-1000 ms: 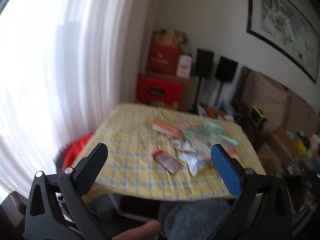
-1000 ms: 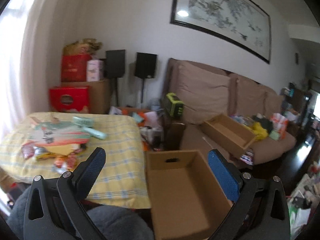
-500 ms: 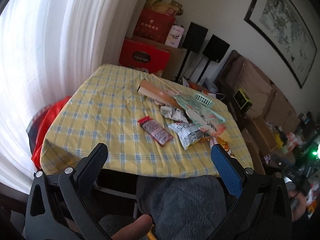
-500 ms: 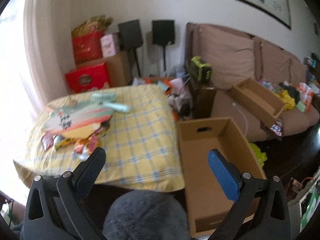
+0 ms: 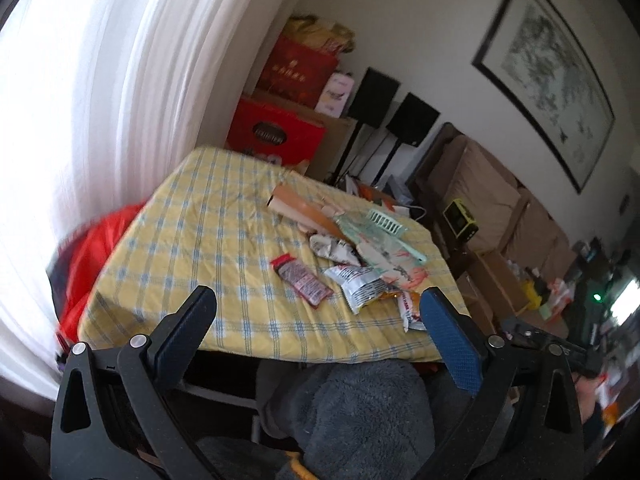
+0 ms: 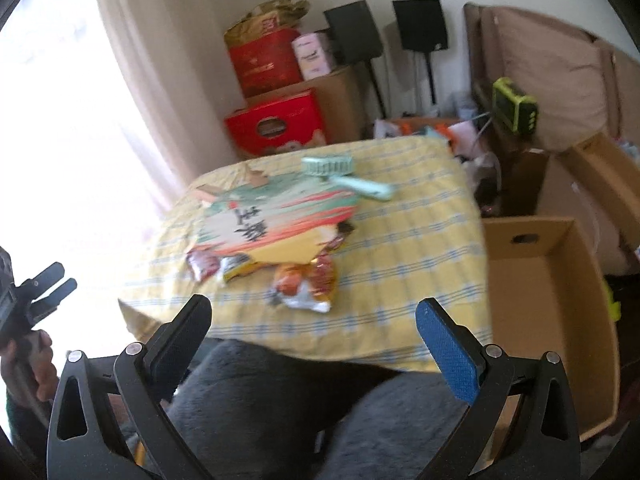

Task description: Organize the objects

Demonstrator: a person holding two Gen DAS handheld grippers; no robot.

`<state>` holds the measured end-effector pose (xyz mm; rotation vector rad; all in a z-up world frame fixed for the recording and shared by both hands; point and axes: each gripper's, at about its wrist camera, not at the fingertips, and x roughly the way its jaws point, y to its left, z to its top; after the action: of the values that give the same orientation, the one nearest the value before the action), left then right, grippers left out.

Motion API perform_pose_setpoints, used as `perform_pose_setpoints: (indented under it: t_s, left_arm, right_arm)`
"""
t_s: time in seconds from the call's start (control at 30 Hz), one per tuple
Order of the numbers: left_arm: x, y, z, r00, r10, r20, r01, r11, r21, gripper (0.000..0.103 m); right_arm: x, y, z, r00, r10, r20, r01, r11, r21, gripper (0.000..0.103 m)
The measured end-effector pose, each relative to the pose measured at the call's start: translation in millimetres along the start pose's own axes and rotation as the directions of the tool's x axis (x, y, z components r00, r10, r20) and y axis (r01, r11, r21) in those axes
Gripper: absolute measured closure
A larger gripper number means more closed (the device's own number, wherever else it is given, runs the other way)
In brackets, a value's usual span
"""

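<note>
Fingers: both grippers spread, empty — left gripper (image 5: pixel 316 312), right gripper (image 6: pixel 314 320). Step: approach. Next — grab near snack packet (image 6: pixel 306 282), into cardboard box (image 6: pixel 560 300) on right.

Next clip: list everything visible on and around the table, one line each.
Table: one, yellow check cloth, centre.
Snack packets: several, silver, red, orange, on the cloth.
Paper bag: one, green and orange, over the packets.
Brush: one, mint, far side.
Cardboard box: one, brown, open, right of table.
Red boxes: two, stacked by the wall.
Speakers: two, black.
Sofa: brown.
Left gripper: open, empty.
Right gripper: open, empty.
</note>
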<state>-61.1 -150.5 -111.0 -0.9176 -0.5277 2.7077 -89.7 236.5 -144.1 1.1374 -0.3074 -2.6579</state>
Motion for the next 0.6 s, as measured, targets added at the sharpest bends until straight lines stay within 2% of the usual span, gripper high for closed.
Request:
perform_pose_setpoints:
  t_s: [0.1,0.17,0.2,0.27,0.33,0.43,0.5,0.6]
  left_arm:
    - [-15,-15,7,1.000,0.016,0.017,-0.017,0.997,0.075,0.008]
    - [-27,-19,14,0.998,0.037,0.049,-0.041,0.996,0.082,0.009]
    - [-31,-18,17,0.998,0.031,0.062,-0.035,0.997,0.068,0.009]
    - [-39,-8,26,0.996,-0.023,0.086,0.024,1.000,-0.019,0.010]
    - [-44,1,36,0.993,-0.059,0.100,0.068,0.993,-0.094,0.015]
    - [-52,0,53,0.990,-0.067,0.125,0.080,0.991,-0.106,0.016]
    - [-58,-8,65,0.987,-0.057,0.148,0.068,0.995,-0.067,0.016]
    - [-67,-26,89,0.980,-0.056,0.192,0.057,0.998,-0.003,0.016]
  right_arm:
    - [5,5,-5,0.998,-0.023,-0.062,0.023,1.000,-0.001,0.000]
    - [-2,6,-8,0.999,0.009,-0.047,-0.008,1.000,0.011,0.000]
    - [-8,5,-8,0.999,0.027,-0.037,-0.026,0.999,0.019,0.000]
    - [-20,2,-7,0.998,0.060,-0.026,-0.059,0.997,0.045,0.000]
    - [-33,-7,-5,0.995,0.094,-0.030,-0.091,0.991,0.097,0.000]
    - [-56,-23,2,0.992,0.128,0.012,-0.128,0.979,0.158,0.000]
    - [-75,-33,8,0.993,0.097,0.067,-0.108,0.977,0.182,0.000]
    - [-110,-42,23,0.982,-0.023,0.187,-0.014,0.981,0.194,0.000]
